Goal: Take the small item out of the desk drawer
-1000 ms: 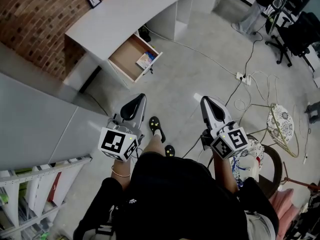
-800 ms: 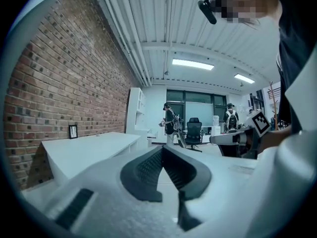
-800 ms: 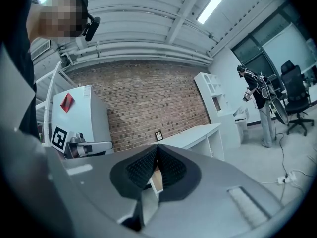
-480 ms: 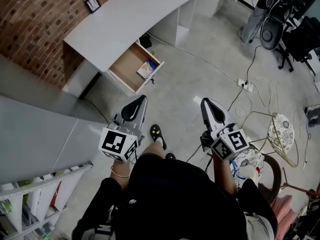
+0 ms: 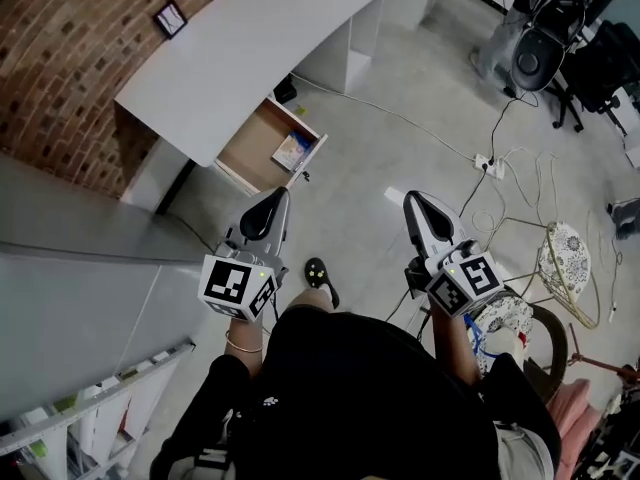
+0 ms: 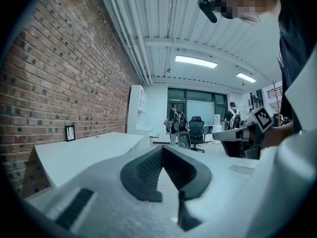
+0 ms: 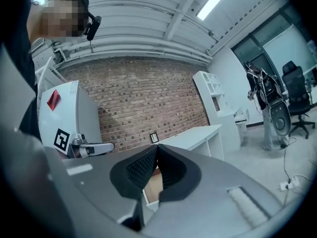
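Note:
The white desk [image 5: 250,38] stands against the brick wall, and its wooden drawer [image 5: 262,148] is pulled open toward me. Inside the drawer lies a small blue-and-white item [image 5: 292,152] near the front right corner. My left gripper [image 5: 281,193] is shut and empty, held well short of the drawer, its tips pointing at it. My right gripper [image 5: 411,200] is also shut and empty, farther right over the floor. In the left gripper view the jaws [image 6: 163,150] meet at the tips; the same holds in the right gripper view [image 7: 156,148].
Cables and a power strip [image 5: 488,161] run across the concrete floor to the right. Office chairs [image 5: 560,58] stand at the back right, and a patterned stool [image 5: 566,258] is beside my right arm. A grey partition [image 5: 80,278] lies to the left. A small frame [image 5: 169,17] sits on the desk.
I have stepped forward and turned a little; the desk and drawer have shifted left and closer to the left gripper. Both grippers stay shut and keep their pose.

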The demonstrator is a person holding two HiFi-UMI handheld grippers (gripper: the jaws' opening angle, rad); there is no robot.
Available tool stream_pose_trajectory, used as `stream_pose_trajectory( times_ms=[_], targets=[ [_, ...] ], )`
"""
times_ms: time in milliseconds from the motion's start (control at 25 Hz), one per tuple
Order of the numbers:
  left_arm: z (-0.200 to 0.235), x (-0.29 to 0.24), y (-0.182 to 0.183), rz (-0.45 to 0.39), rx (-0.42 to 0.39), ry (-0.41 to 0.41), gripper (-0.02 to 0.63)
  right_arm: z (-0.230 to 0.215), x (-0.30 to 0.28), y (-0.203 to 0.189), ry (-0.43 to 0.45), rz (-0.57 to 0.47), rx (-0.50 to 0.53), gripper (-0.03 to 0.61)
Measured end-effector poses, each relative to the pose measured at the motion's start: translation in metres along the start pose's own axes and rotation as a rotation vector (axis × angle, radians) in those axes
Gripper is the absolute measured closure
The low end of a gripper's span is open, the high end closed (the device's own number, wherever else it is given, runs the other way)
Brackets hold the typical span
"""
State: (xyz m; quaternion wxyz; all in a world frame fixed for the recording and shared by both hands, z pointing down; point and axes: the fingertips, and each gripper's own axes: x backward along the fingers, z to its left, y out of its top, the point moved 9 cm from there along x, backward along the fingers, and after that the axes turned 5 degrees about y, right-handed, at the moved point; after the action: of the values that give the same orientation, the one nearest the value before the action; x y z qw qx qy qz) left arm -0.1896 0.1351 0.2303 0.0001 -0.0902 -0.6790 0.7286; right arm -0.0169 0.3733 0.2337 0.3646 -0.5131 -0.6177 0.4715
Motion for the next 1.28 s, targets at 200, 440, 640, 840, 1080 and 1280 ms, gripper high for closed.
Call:
stream_pose_trajectory(
  times_ms=[200,440,640,840,1080,1280],
  targets=[
    [0.027,-0.021,0.005,-0.012,0.008,-0.013,0.614,-0.005,-0.024,0.014,-0.031,0.005,0.021,0.571],
    [0.066,-0.034,0.004,-0.018,0.021,0.0,0.614,-0.004,-0.065,0.018,-0.021,0.022,0.036,0.571],
    [0.094,-0.04,0.001,-0.015,0.028,0.022,0.614,-0.005,-0.098,0.017,-0.005,0.026,0.033,0.571],
    [0.114,-0.039,-0.005,-0.004,0.029,0.036,0.614,-0.003,-0.122,0.012,0.014,0.031,0.025,0.571],
    [0.126,-0.032,-0.003,-0.009,0.019,0.067,0.614,0.001,-0.146,0.011,0.058,0.053,0.022,0.571],
    [0.132,-0.027,-0.009,-0.001,0.034,0.093,0.614,0.0,-0.159,0.011,0.082,0.064,0.027,0.571]
  ],
)
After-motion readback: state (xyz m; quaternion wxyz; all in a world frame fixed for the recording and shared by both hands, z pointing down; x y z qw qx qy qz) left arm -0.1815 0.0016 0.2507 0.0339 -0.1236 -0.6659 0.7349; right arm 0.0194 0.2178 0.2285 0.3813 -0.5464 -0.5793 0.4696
